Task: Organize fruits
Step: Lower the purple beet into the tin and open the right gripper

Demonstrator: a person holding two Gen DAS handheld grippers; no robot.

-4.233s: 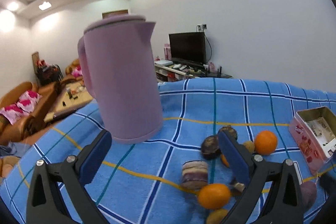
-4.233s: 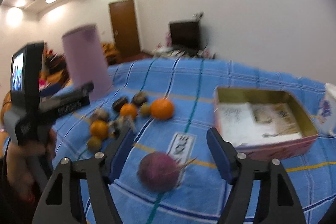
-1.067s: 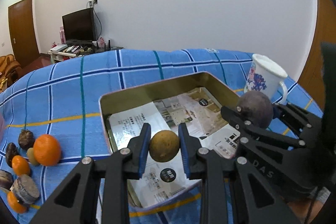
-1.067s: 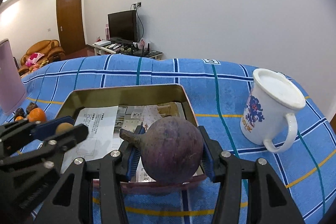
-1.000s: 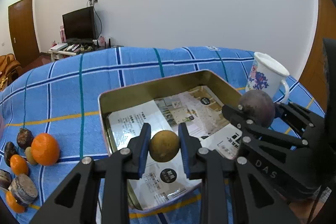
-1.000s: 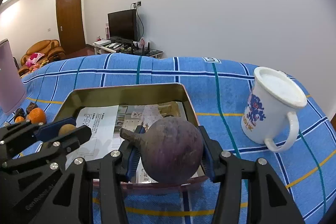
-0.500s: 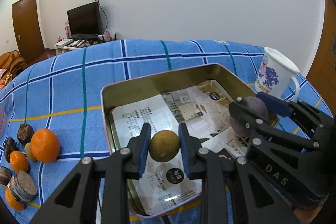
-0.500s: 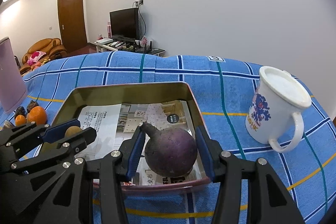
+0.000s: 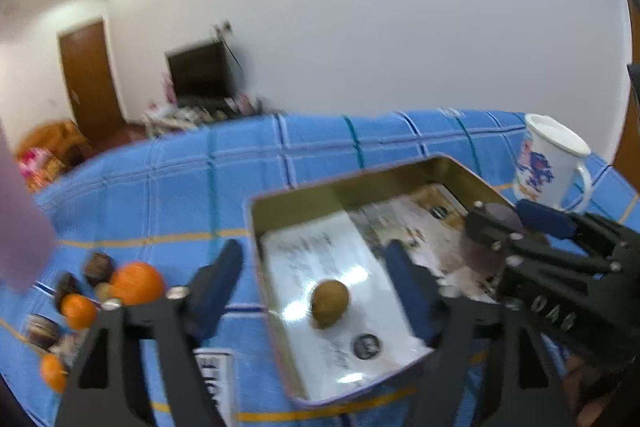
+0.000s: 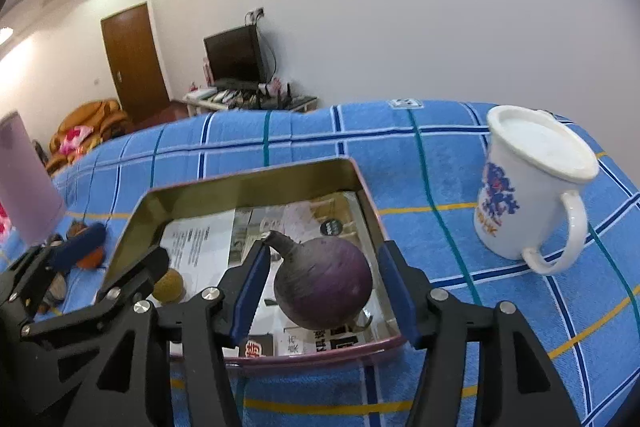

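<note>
A gold metal tin lined with printed paper sits on the blue checked cloth. A small brown-green round fruit lies in the tin, between the spread fingers of my open left gripper. A large purple round fruit with a stem rests in the tin's near right corner; my right gripper is open around it, pads apart from it. The right gripper also shows in the left wrist view.
A white mug with a blue print stands right of the tin. Several oranges and dark fruits lie in a cluster left of the tin. A lilac jug stands at the far left.
My left gripper opened and dropped the small brown-green fruit into the tin, then drew back. My right gripper opened wider, leaving the purple fruit resting in the tin.
</note>
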